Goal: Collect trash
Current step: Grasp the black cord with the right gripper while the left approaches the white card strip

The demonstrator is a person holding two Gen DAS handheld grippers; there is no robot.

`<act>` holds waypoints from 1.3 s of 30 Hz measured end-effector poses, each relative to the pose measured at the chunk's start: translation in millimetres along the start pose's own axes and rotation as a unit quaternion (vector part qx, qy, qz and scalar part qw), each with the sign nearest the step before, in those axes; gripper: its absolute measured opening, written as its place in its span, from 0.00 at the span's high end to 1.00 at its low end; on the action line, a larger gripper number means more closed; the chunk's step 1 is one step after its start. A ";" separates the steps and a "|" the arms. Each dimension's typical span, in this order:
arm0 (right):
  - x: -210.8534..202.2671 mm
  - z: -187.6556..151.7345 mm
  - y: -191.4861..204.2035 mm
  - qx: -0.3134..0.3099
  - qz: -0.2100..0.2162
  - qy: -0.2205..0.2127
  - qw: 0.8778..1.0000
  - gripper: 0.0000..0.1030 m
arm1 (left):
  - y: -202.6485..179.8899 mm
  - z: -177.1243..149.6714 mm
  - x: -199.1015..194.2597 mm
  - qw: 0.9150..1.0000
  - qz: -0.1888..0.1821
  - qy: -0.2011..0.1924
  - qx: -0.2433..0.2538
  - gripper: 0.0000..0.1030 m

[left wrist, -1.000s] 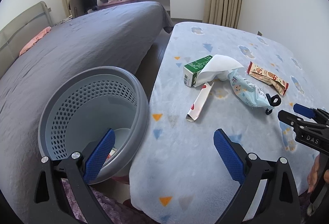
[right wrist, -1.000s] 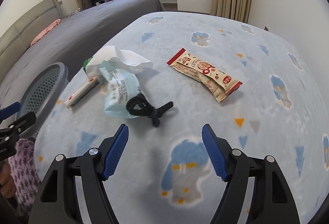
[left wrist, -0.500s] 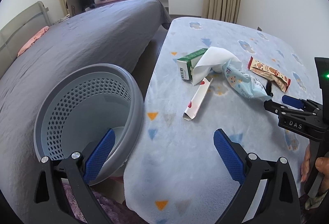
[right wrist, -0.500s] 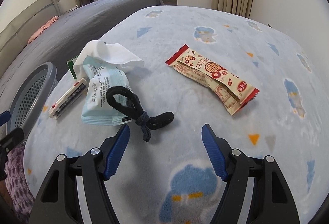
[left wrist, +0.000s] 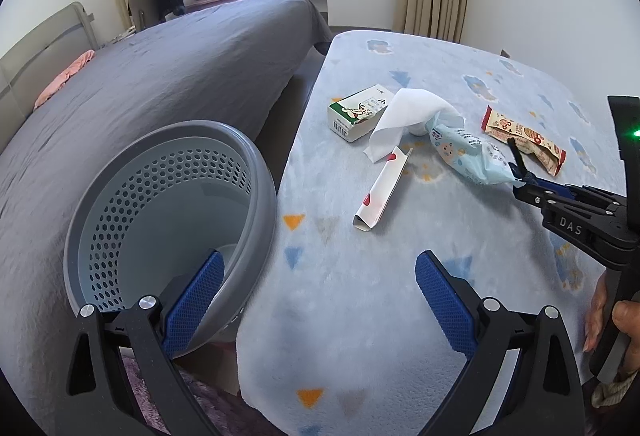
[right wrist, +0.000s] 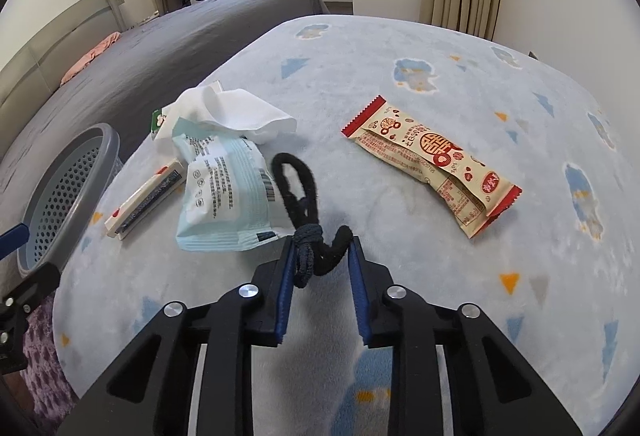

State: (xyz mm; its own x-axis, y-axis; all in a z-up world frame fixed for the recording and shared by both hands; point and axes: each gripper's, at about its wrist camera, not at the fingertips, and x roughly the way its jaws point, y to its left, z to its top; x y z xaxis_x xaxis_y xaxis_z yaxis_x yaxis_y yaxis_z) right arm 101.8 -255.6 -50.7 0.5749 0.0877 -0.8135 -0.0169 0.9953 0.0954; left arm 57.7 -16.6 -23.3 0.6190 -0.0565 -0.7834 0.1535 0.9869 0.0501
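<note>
My right gripper (right wrist: pixel 320 252) pinches the knotted black hair tie (right wrist: pixel 304 208) beside the wipes pack (right wrist: pixel 224 192); I should lift straight, sparing the pack.

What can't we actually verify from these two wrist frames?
- Basket contents: left wrist view, the left gripper finger and the near wall cover the bottom.
- Green carton: right wrist view, mostly behind the tissue.
- Black hair tie: left wrist view, only a sliver past the blue packet; right gripper shut on it.
- Wrapper print: too small to read in both views.
</note>
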 end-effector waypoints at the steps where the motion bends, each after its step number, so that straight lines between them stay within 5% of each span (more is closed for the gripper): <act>1: -2.0 -0.9 -2.0 0.004 0.002 -0.001 1.000 0.76 | -0.9 -0.4 0.9 1.000 -0.001 0.001 0.000 0.08; 26: -46.6 -11.8 -32.0 0.065 0.054 -0.030 0.996 0.77 | -37.4 33.4 61.9 1.000 0.001 0.019 0.025 0.10; 30: -48.9 -11.6 -33.4 0.067 0.060 -0.032 0.995 0.77 | -46.6 37.8 79.4 0.999 0.009 0.032 0.038 0.25; 35: -52.2 -10.7 -35.3 0.071 0.068 -0.035 0.995 0.77 | -53.0 42.3 88.8 0.999 0.004 0.034 0.042 0.31; 39: -54.1 -10.7 -34.9 0.070 0.070 -0.037 0.994 0.77 | -54.8 44.6 89.4 0.998 -0.025 0.039 0.035 0.53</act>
State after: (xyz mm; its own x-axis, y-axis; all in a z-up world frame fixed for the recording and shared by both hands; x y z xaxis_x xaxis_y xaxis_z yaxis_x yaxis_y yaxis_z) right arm 62.6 -294.6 -16.1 0.6333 0.2158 -0.7432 0.0101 0.9580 0.2868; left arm 139.0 -82.4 -68.4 0.5470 -0.0916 -0.8321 0.2390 0.9697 0.0504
